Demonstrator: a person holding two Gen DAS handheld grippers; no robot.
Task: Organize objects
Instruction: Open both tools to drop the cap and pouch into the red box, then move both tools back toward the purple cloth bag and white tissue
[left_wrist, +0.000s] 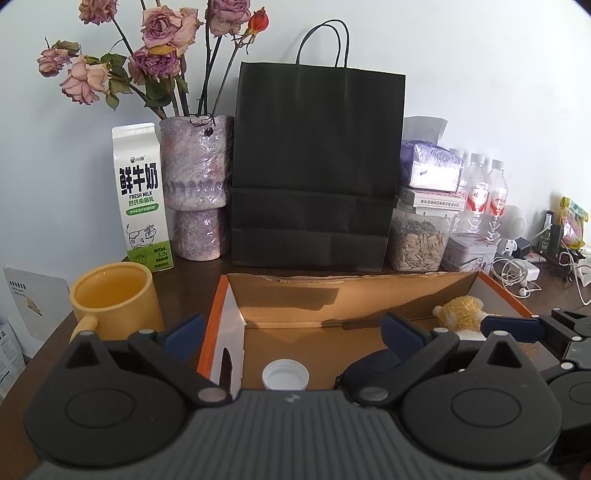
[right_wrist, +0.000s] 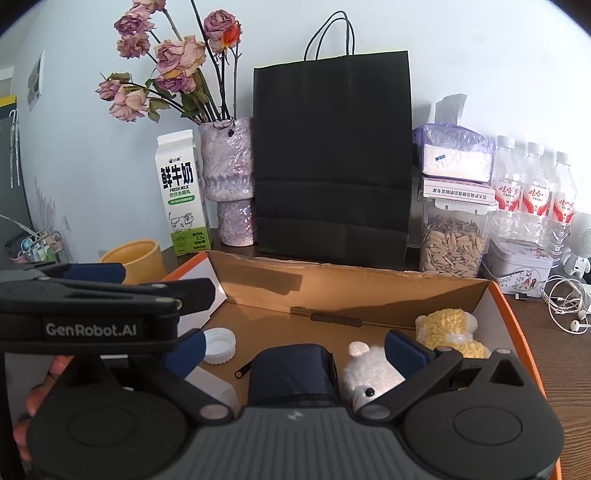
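Observation:
An open cardboard box (right_wrist: 369, 288) with orange rims lies in front of both grippers. Inside it are a white bottle cap (right_wrist: 220, 346), a dark blue pouch (right_wrist: 291, 373), a white plush toy (right_wrist: 373, 376), a yellow plush toy (right_wrist: 448, 328) and a thin dark-handled stick (right_wrist: 334, 319). My right gripper (right_wrist: 295, 349) hovers over the near part of the box, jaws wide open and empty, above the pouch. My left gripper (left_wrist: 293, 332) is open and empty over the box's left half, above the cap (left_wrist: 285, 374). The left gripper's body (right_wrist: 88, 314) shows at left in the right wrist view, held by a hand (right_wrist: 40, 398).
Behind the box stand a black paper bag (left_wrist: 317, 166), a vase of dried roses (left_wrist: 197, 184), a milk carton (left_wrist: 142, 199) and a yellow mug (left_wrist: 114, 299). At right are a jar of seeds (right_wrist: 452, 243), water bottles (right_wrist: 532, 192), a tin (right_wrist: 517, 267) and tangled earphone cables (right_wrist: 569, 299).

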